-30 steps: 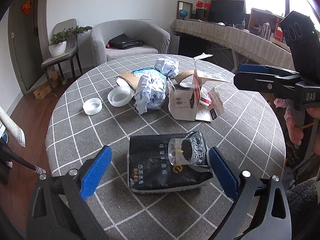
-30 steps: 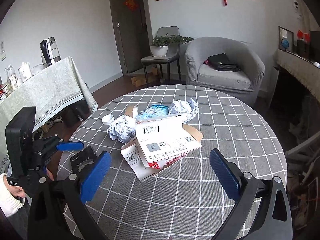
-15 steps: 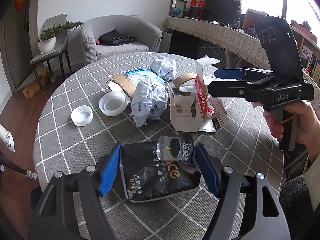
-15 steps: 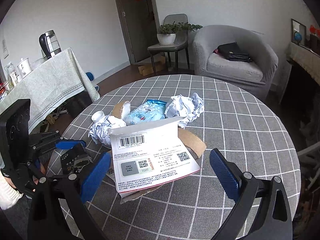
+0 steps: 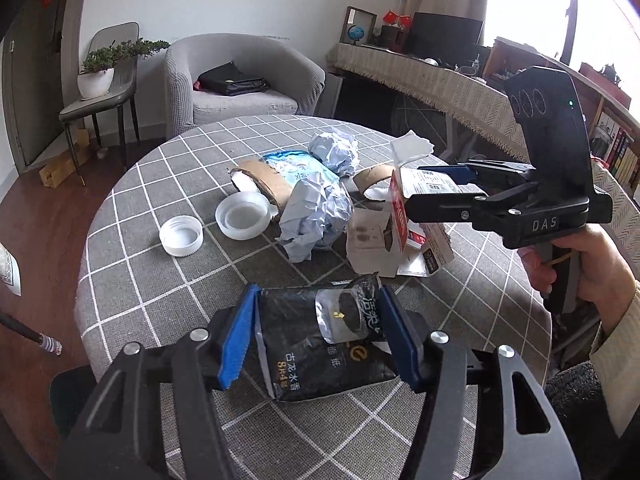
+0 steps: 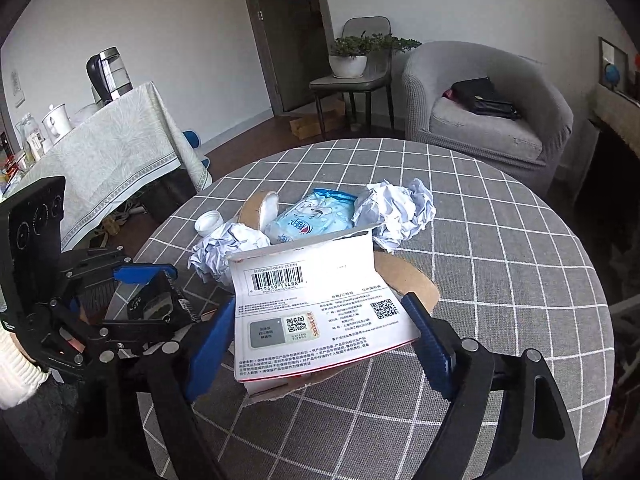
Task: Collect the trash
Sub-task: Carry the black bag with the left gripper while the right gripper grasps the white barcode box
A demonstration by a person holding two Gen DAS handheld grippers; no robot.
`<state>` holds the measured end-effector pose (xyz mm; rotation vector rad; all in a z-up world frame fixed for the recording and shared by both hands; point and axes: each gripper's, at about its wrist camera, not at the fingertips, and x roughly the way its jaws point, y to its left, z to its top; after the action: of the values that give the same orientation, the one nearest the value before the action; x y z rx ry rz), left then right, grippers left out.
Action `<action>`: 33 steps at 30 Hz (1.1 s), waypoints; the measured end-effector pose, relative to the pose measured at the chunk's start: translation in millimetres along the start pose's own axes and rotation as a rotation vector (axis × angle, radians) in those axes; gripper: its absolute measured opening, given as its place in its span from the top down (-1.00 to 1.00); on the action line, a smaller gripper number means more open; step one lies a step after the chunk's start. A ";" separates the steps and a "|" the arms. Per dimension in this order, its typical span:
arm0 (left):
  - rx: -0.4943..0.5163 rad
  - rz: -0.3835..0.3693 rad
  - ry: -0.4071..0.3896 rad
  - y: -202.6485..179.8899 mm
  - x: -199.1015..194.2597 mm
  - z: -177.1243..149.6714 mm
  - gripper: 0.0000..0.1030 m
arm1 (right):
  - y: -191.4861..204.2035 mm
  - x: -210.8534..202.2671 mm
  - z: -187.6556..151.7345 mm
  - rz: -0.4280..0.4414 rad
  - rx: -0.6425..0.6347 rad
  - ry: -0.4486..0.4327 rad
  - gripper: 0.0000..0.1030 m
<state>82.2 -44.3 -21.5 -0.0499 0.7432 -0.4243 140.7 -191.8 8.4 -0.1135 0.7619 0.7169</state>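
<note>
Grey checked table (image 5: 132, 208): nothing looks collected yet; all the trash lies on it, and no bin shows in either view.
Cap (image 5: 181, 236): at the left edge of the pile, untouched.
Tub (image 5: 243, 216): just right of the cap, untouched.
Card roll (image 5: 264, 182): behind the tub, touching the blue packet (image 5: 298, 164).
Paper wads: one (image 5: 318, 216) in the pile's middle, one (image 5: 334, 148) at its far side, both still to go.
Black bag (image 5: 320, 348): on the near side of the pile, lying flat on the cloth, between the blue pads.
Left gripper (image 5: 316, 340): jaws closing round the bag, about half open; the pads look to be at its sides, but I cannot tell if they press yet.
Box (image 6: 316, 308): right of the pile's middle, flap up, resting on the table.
Right gripper (image 6: 320, 328): jaws closing, fairly wide, pads either side of the box, not clearly pressing.
Since a second ago: both grippers stood wide open and farther back; each has moved in over its piece, and the box flap now fills the right view.
Left to do: lift both, then all the rest.
</note>
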 end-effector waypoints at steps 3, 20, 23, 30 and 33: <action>-0.017 -0.002 -0.012 3.5 -5.3 1.5 -0.17 | 1.6 -7.9 2.5 0.011 0.013 -0.029 -0.61; -0.075 -0.013 0.027 20.1 -6.6 -3.6 0.65 | 22.0 -29.6 25.5 0.086 0.054 -0.200 -0.61; -0.060 -0.013 0.009 18.5 -13.4 -3.8 0.71 | 27.6 -24.7 26.5 0.101 0.055 -0.203 -0.61; -0.079 -0.021 -0.056 25.5 -39.6 5.9 0.76 | 37.1 -20.3 36.6 0.156 0.089 -0.249 -0.60; -0.103 0.003 -0.088 37.8 -53.5 7.3 0.77 | 47.6 -18.4 43.0 0.166 0.086 -0.264 -0.60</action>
<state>65.5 10.5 11.1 -0.1634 0.6777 -0.3784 126.9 -151.0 59.4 0.1219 0.5519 0.8361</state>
